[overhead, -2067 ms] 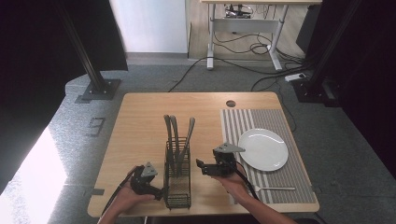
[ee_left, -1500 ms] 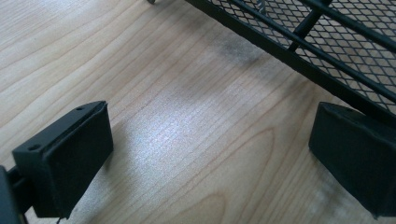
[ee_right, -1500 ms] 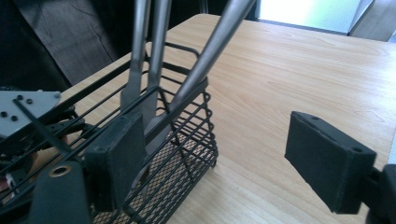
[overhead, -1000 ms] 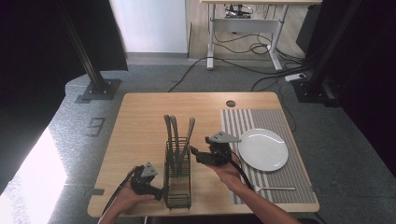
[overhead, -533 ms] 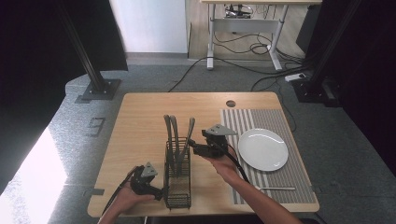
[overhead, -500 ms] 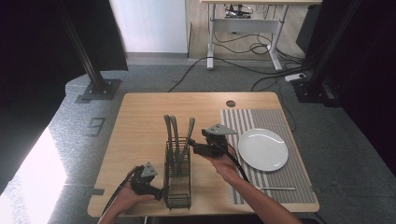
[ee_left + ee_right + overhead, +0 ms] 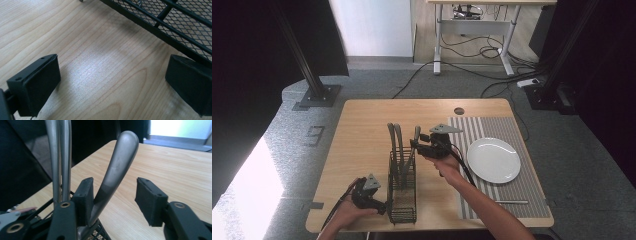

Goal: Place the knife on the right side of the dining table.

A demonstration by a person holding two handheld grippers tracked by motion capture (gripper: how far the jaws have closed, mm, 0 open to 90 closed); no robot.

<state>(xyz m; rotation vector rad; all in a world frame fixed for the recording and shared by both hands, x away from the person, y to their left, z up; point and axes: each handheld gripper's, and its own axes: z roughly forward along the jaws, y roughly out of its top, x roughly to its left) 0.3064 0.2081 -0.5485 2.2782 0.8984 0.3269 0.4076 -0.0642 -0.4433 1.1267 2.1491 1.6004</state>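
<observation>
One leaning steel cutlery handle, standing in the black wire caddy on the tabletop, sits between the closing, still parted jaws of the right hand-held gripper, looking light, stiff and slippery, so a grip on its broad upper end seems safest.

A white plate sits on a striped grey placemat on the wooden table. A utensil lies on the mat's near edge. Cables trail under a desk beyond.
</observation>
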